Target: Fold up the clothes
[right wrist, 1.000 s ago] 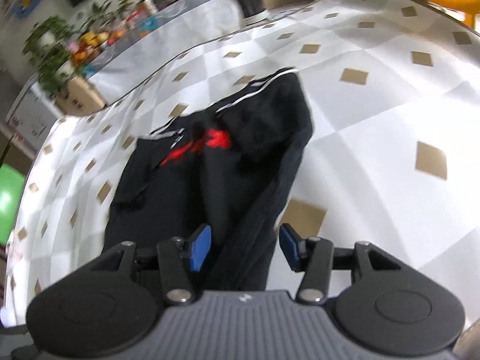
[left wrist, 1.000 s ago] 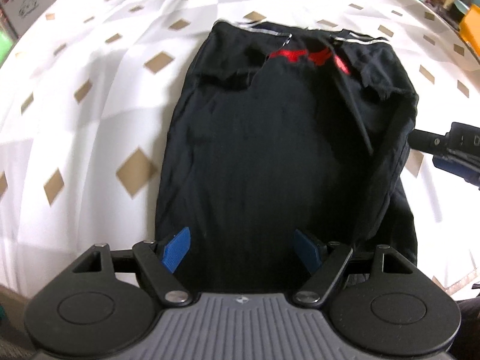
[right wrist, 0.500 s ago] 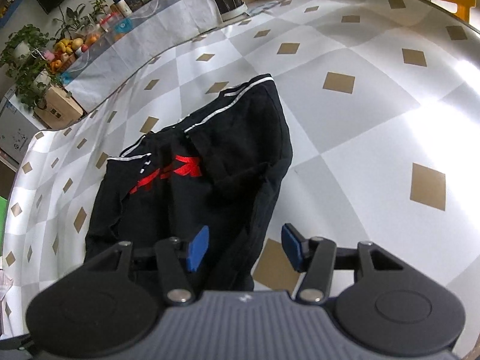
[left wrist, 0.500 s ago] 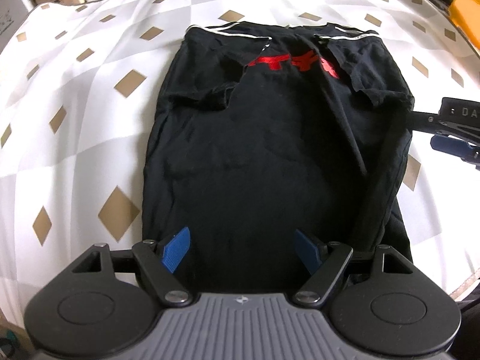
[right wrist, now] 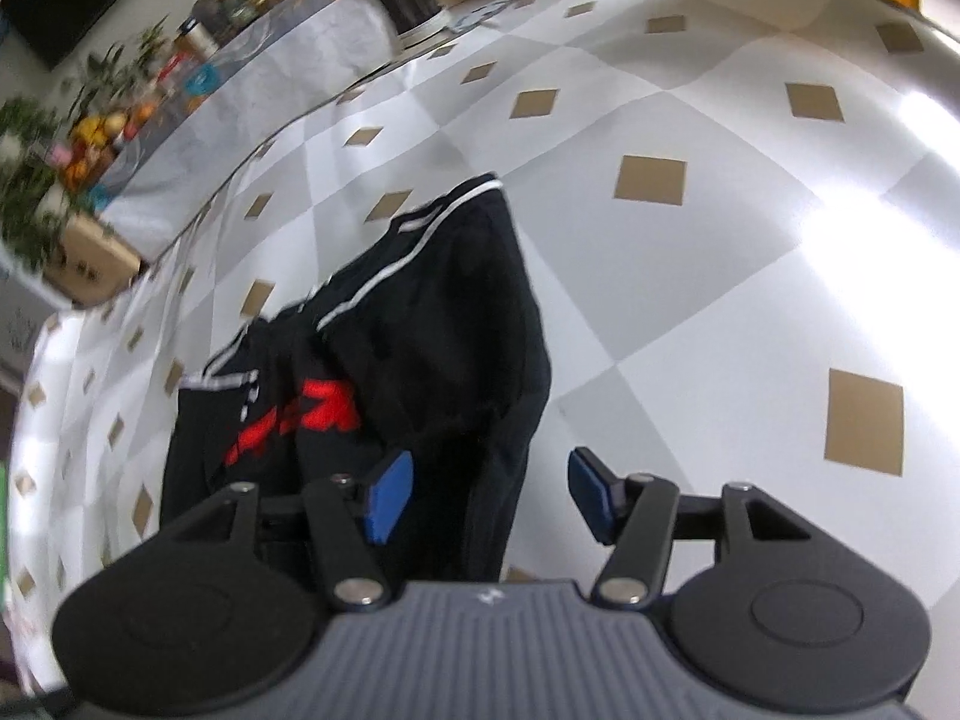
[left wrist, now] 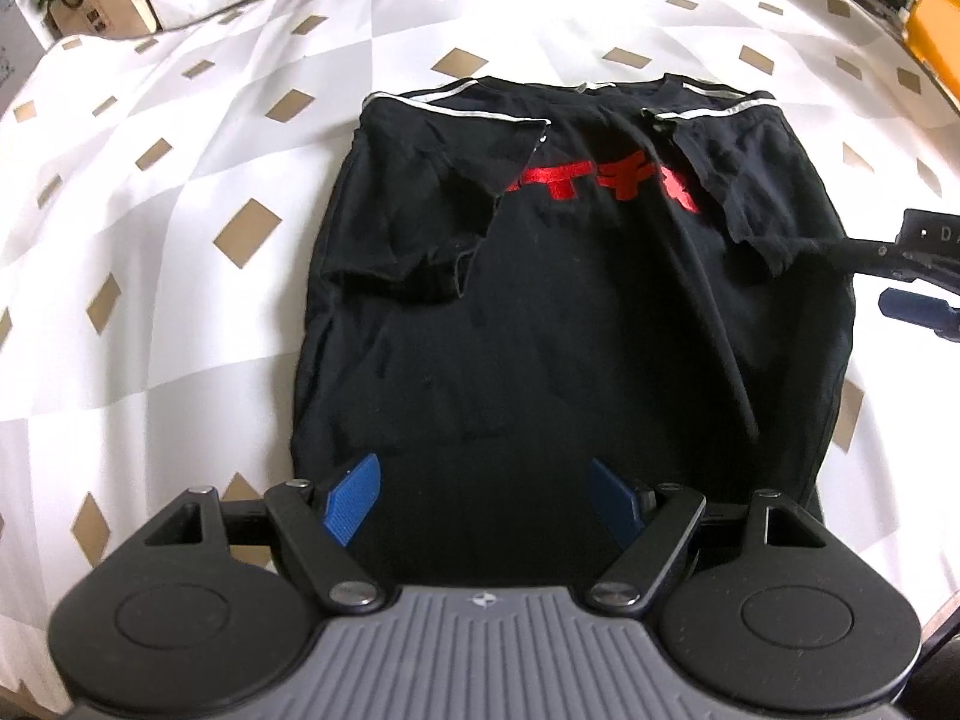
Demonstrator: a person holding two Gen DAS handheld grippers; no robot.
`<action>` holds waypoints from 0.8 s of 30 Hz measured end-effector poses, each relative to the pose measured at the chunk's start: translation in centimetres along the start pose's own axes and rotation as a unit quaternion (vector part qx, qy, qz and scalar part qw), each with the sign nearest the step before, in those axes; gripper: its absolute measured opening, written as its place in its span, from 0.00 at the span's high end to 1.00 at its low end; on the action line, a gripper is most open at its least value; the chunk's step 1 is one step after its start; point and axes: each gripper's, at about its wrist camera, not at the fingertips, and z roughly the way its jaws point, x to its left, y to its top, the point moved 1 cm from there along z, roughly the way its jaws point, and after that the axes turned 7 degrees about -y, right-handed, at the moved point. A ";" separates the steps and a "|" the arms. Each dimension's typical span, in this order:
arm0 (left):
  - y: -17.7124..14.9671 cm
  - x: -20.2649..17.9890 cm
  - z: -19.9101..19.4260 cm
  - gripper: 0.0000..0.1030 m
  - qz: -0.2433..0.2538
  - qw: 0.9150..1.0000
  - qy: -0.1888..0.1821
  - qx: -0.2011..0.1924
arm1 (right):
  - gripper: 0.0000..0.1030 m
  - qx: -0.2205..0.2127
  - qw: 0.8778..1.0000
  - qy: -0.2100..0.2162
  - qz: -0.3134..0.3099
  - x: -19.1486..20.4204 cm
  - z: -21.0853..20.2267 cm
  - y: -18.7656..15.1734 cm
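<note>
Lying flat on the counter (left wrist: pixel 180 192), the shirt (left wrist: pixel 570 312) has both sleeves folded in. Both grippers, left (left wrist: pixel 486 492) and right (right wrist: pixel 486 492), are empty; the left's fingers stand apart, the right's have just been opening. Judged next: grasp the near hem and fold it toward the collar.

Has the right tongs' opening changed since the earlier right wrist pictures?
Yes. The right tongs have just been opening, blue pads farther apart against their black body; the black T-shirt's edge lies between them, unclamped.

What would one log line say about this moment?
shirt: sleeves folded in, flat | left gripper: open above hem | right gripper: opening, holds nothing
</note>
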 end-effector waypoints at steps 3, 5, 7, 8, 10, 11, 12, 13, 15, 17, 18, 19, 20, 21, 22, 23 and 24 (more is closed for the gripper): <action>0.3 -0.2 0.3 0.26 -0.003 1.000 -0.015 0.008 | 0.46 0.002 1.000 0.003 0.026 -0.6 0.8 0.9; 0.3 -0.5 0.3 0.26 0.001 1.000 -0.023 0.011 | 0.46 0.002 0.999 0.002 0.036 -0.9 1.4 1.4; 0.4 -0.7 0.3 0.26 0.002 0.999 -0.030 0.012 | 0.46 0.002 0.999 0.000 0.041 -1.1 2.0 1.8; 0.4 -0.7 0.3 0.26 0.001 0.999 -0.032 0.013 | 0.46 0.002 0.999 -0.002 0.043 -1.2 2.2 2.0; 0.5 -0.8 0.4 0.26 -0.002 0.999 -0.036 0.015 | 0.46 0.002 0.999 -0.004 0.050 -1.4 2.7 2.2; 0.5 -0.7 0.4 0.26 -0.005 0.999 -0.037 0.016 | 0.46 0.002 0.999 -0.003 0.054 -1.5 2.9 2.3; 0.5 -0.7 0.5 0.26 -0.007 0.999 -0.038 0.018 | 0.46 0.002 0.998 -0.002 0.058 -1.5 3.1 2.4; 0.5 -0.7 0.6 0.26 -0.011 0.999 -0.039 0.021 | 0.46 0.004 0.998 -0.002 0.059 -1.5 3.4 2.4; 0.6 -0.6 0.7 0.26 -0.016 0.999 -0.043 0.025 | 0.46 0.006 0.998 0.000 0.062 -1.4 3.9 2.5; 0.5 -0.5 0.8 0.26 -0.022 0.998 -0.046 0.026 | 0.46 0.010 0.998 0.002 0.061 -1.1 4.4 2.5; 0.5 -0.5 0.8 0.26 -0.024 0.998 -0.048 0.026 | 0.46 0.007 0.998 0.002 0.058 -0.8 4.5 2.4; 0.5 -0.4 0.8 0.26 -0.026 0.998 -0.049 0.027 | 0.46 0.005 0.999 0.003 0.054 -0.6 4.7 2.4; 0.5 -0.4 0.8 0.26 -0.028 0.998 -0.050 0.028 | 0.46 0.003 0.999 0.003 0.048 -0.4 4.8 2.4; 0.5 -0.3 0.9 0.26 -0.030 0.998 -0.051 0.028 | 0.46 0.001 0.999 0.002 0.042 -0.1 4.8 2.4; 0.5 -0.3 0.9 0.26 -0.033 0.998 -0.051 0.030 | 0.49 -0.001 0.999 -0.002 0.032 0.2 4.9 2.3; 0.5 -0.2 1.0 0.26 -0.036 0.998 -0.051 0.031 | 0.52 -0.003 1.000 -0.006 0.022 0.5 4.9 2.3; 0.5 -0.1 0.9 0.26 -0.039 0.997 -0.052 0.031 | 0.57 -0.005 1.000 -0.010 0.012 0.8 5.0 2.2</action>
